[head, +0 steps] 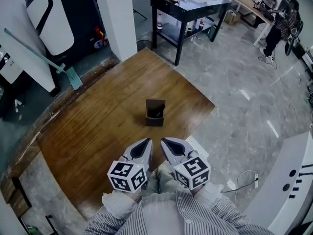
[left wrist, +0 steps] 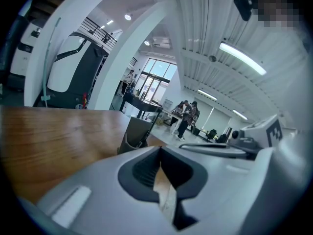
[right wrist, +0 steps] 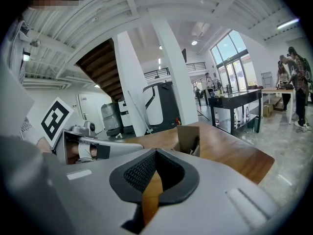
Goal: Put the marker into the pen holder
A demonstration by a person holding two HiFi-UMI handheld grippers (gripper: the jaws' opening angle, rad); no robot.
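The pen holder (head: 155, 112), a small brown open-topped box, stands near the middle of the wooden table (head: 98, 126). A dark marker (head: 158, 113) leans inside it, also visible as the marker (right wrist: 196, 144) poking up at the box's rim in the right gripper view. The pen holder (left wrist: 137, 131) shows ahead of the left jaws. My left gripper (head: 142, 144) and right gripper (head: 169, 142) rest side by side at the table's near edge, short of the box. Both are shut with nothing between their jaws.
A black desk (head: 188, 6) with bottles stands beyond the table's far corner. A white pillar (head: 117, 18) rises at the far left edge. People (head: 281, 18) stand at a table at the back right. A cable (head: 244, 180) lies on the marble floor at right.
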